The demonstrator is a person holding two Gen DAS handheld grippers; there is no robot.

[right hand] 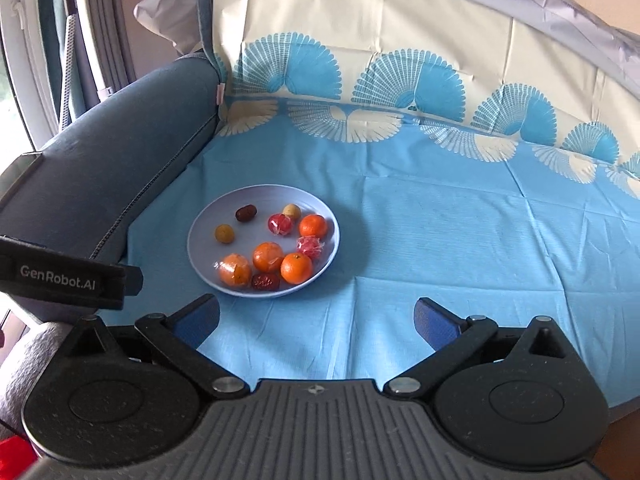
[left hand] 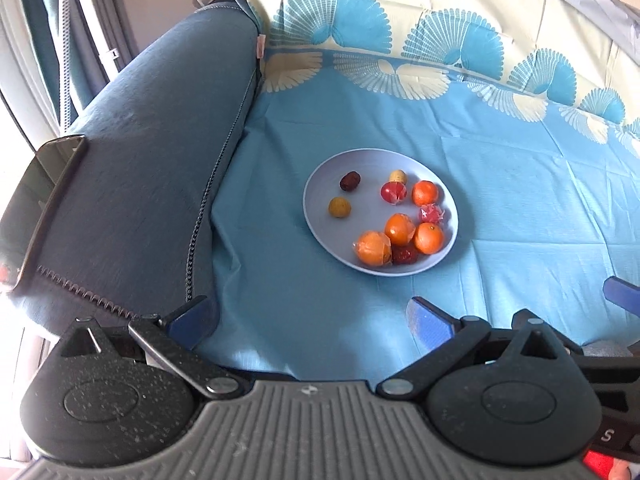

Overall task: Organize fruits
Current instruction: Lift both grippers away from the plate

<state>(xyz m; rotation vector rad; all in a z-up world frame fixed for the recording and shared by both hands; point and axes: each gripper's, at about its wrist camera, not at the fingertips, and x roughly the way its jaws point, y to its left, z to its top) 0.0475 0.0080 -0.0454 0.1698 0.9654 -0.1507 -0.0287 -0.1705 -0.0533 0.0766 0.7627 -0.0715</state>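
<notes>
A pale lavender plate (left hand: 320, 184) (right hand: 208, 220) rests on a blue cloth (left hand: 520, 208) (right hand: 460, 240) and holds several fruits. Among them are oranges (left hand: 429, 237) (right hand: 296, 267), two of them in clear wrap (left hand: 374, 248) (right hand: 235, 269), red wrapped fruits (left hand: 393, 192) (right hand: 280, 224), dark red dates (left hand: 350, 181) (right hand: 245, 213) and small yellowish fruits (left hand: 339, 207) (right hand: 224, 233). My left gripper (left hand: 312, 316) hovers open, well short of the plate, nothing between its blue pads. My right gripper (right hand: 316, 316) is likewise open and empty, the plate ahead to its left.
A dark blue padded armrest (left hand: 152, 152) (right hand: 120, 136) rises left of the plate. A cushioned back covered in cream and blue fan-patterned cloth (left hand: 440, 40) (right hand: 400, 80) stands behind. A strap marked GenRobot.AI (right hand: 60, 276) crosses the left edge of the right wrist view.
</notes>
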